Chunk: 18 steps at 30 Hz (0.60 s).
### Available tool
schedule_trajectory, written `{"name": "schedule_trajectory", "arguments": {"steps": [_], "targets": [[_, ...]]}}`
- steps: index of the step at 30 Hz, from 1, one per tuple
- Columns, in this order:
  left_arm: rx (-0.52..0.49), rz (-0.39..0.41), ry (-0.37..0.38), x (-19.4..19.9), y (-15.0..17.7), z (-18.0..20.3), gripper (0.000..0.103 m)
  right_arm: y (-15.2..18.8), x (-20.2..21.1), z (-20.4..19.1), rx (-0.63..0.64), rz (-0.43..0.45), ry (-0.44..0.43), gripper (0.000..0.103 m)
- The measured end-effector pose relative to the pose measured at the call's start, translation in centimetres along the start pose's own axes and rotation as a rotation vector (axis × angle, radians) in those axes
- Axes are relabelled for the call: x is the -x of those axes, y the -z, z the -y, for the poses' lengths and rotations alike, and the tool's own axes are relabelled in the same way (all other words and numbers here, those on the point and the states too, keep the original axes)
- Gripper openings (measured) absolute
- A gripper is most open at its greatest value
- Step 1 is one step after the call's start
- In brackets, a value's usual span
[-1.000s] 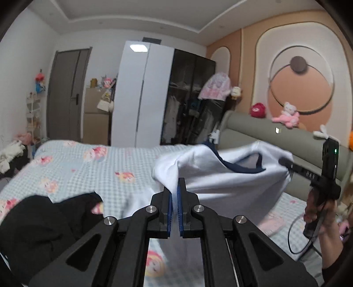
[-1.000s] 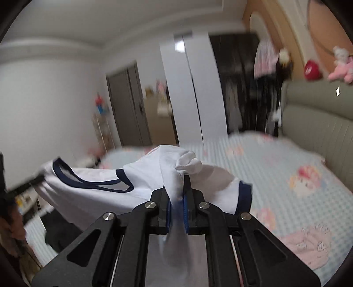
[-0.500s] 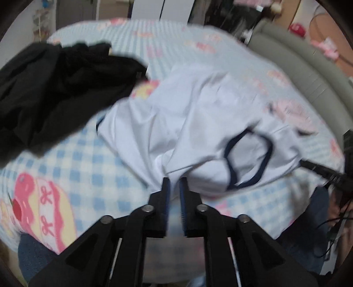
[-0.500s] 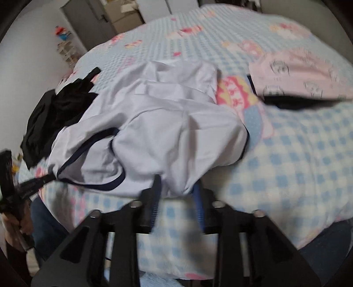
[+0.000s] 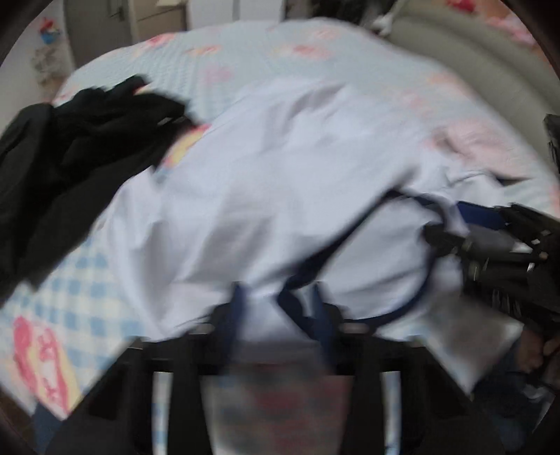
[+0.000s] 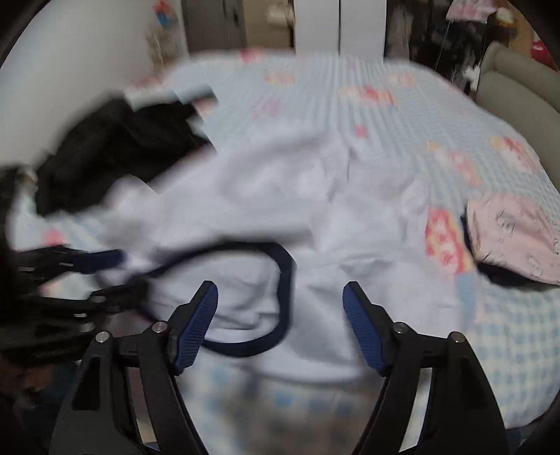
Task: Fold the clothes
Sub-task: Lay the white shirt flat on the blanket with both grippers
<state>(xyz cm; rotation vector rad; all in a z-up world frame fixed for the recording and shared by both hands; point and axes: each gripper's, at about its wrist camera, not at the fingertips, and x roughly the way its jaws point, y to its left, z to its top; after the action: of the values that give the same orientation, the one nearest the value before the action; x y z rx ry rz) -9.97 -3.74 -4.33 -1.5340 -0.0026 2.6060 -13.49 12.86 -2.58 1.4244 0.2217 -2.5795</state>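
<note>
No brand, label or writing can be read anywhere; both views are blurred, and the only prints are pink cartoon figures on the bedding and faint drawn faces on a pink garment [image 6: 514, 238].

The bed [image 6: 402, 105] is covered with a pale blue checked sheet scattered with pink and yellow cartoon patches. A grey padded headboard [image 5: 465, 59] runs along its far side. Beyond the bed stand a white wardrobe [image 6: 336, 24] and a grey door [image 5: 94, 21], with a darker open closet beside the wardrobe. A heap of black clothing [image 5: 70, 150] lies on the sheet, its edge touching the white shirt.

The white shirt [image 5: 280, 175] is spread, rumpled, over the near part of the bed, its navy-trimmed neck opening [image 6: 283, 276] towards the near edge. The pink garment sits folded just beside the shirt's far sleeve.

The left gripper [image 5: 276, 301] has its jaws opening, standing a little apart with the shirt's neck edge between them; the blur does not let me tell if the pads still press on the cloth. The right gripper [image 6: 280, 308] has its jaws opening wide, the blue pads [image 6: 360, 332] clear of the fabric, with the collar lying on the bed between and below them. A hand [image 5: 539, 353] shows at the edge of the left view, behind the right gripper.
</note>
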Motion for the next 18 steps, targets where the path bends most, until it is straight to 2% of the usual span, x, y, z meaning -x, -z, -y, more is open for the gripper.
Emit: {"name": "schedule_trajectory", "arguments": {"steps": [1,3,4,5,8,12,13,16,18], "targets": [[0.021,-0.002,-0.014,0.2,0.1,-0.5,0.023,0.0,-1.3,0.4,-0.012,-0.032,0.024,0.047],[0.049,0.021,-0.053,1.2,0.2,-1.5,0.017,0.3,-2.0,1.7,-0.058,-0.043,0.018,0.041],[0.056,0.044,-0.074,2.0,0.3,-2.0,0.016,0.5,-2.0,2.3,-0.076,-0.039,0.023,0.035],[0.062,0.068,-0.078,3.1,0.5,-2.6,0.016,0.6,-1.3,2.7,-0.085,-0.021,0.042,0.035],[0.103,0.097,-0.016,4.8,1.6,-3.7,0.016,1.2,1.7,4.0,-0.106,0.046,0.103,0.035],[0.106,0.094,0.047,6.2,3.4,-3.6,0.016,3.4,5.1,4.1,-0.107,0.068,0.106,0.034],[0.109,0.081,0.077,6.5,4.4,-3.6,0.016,4.5,5.7,3.8,-0.105,0.068,0.103,0.031],[0.133,0.016,0.149,5.2,6.2,-3.8,0.016,7.8,6.9,3.0,-0.124,0.031,0.062,0.022],[0.157,-0.039,0.165,4.0,7.4,-4.4,0.016,9.9,6.4,2.7,-0.167,-0.028,-0.009,0.017]]}}
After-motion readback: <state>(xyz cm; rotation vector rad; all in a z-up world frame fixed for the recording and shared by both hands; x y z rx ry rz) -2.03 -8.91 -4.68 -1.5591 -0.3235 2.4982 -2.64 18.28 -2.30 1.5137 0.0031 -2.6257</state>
